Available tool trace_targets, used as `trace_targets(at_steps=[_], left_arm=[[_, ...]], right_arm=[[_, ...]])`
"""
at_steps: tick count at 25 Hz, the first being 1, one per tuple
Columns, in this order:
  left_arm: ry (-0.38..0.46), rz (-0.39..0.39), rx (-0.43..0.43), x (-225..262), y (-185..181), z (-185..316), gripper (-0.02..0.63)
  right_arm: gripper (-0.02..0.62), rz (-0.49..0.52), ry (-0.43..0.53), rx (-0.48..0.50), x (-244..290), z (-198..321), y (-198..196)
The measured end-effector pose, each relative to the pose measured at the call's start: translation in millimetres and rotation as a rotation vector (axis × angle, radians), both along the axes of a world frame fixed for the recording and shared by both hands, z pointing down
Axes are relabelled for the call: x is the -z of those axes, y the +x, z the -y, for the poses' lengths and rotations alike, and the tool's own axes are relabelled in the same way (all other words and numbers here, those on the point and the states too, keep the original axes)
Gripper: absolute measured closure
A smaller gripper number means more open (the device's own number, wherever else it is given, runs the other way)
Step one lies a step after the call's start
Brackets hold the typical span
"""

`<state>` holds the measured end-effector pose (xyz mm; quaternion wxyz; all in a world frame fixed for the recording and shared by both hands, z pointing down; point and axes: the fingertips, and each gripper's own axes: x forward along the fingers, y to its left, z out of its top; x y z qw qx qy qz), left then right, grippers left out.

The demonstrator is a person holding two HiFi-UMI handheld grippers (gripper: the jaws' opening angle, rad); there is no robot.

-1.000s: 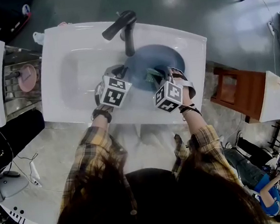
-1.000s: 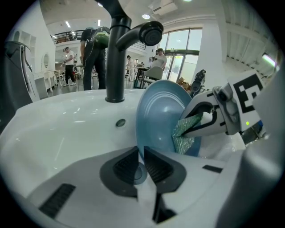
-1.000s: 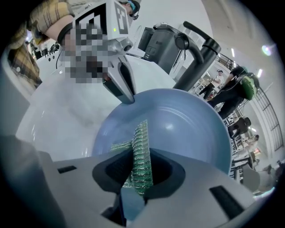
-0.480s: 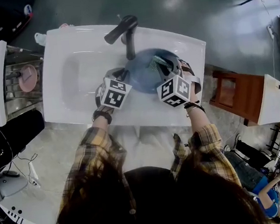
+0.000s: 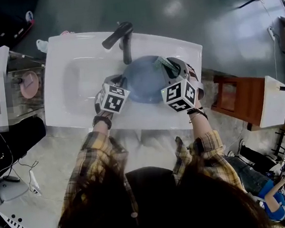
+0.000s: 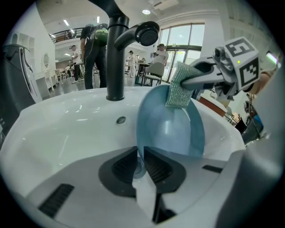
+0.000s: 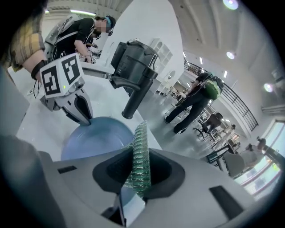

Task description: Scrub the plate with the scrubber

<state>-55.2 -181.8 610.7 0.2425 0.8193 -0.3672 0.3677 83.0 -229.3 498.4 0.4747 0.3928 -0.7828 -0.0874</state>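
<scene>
Clamping the plate [image 6: 171,129], left claw [image 6: 140,153] — right claw [image 7: 137,180] pinches the scrubber [image 7: 140,149].

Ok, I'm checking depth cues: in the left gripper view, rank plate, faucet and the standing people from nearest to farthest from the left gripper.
1. Plate, clamped in the left gripper's jaws, centre right.
2. Faucet, upright behind the plate, upper left.
3. People, far in the background, beyond the faucet.

Smooth blue plate [image 6: 171,133], coarse woven green scrubber [image 6: 180,87], glossy white sink [image 6: 67,129] and matt black tap [image 6: 116,53].
</scene>
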Motion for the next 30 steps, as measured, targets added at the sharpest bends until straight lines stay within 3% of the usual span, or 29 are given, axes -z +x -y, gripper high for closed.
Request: trace_targets(at_steps=[4,7,15,21,25,30], left_arm=[[0.003,0.005,0.028,5,-2,-1,0.571],[0.015,-0.002,0.056,10,-8,-2,0.571],[0.068,-0.032,0.162,47,-19,-11,0.516],[0.166,-0.123,0.256,104,-7,-10,0.509],[0.255,-0.197,0.249,156,8,-5,0.509],[0.390,-0.223,0.218,225,23,-2,0.511]], right_arm=[[0.503,0.093,-0.005,-0.041,17,-6,2],[0.503,0.233,-0.051,-0.084,27,-15,-1],[0.503,0.492,-0.096,-0.149,72,-37,4],[0.503,0.636,-0.062,-0.123,116,-44,11],[0.503,0.703,-0.028,-0.080,145,-46,5],[0.502,0.784,0.033,-0.012,187,-46,2]])
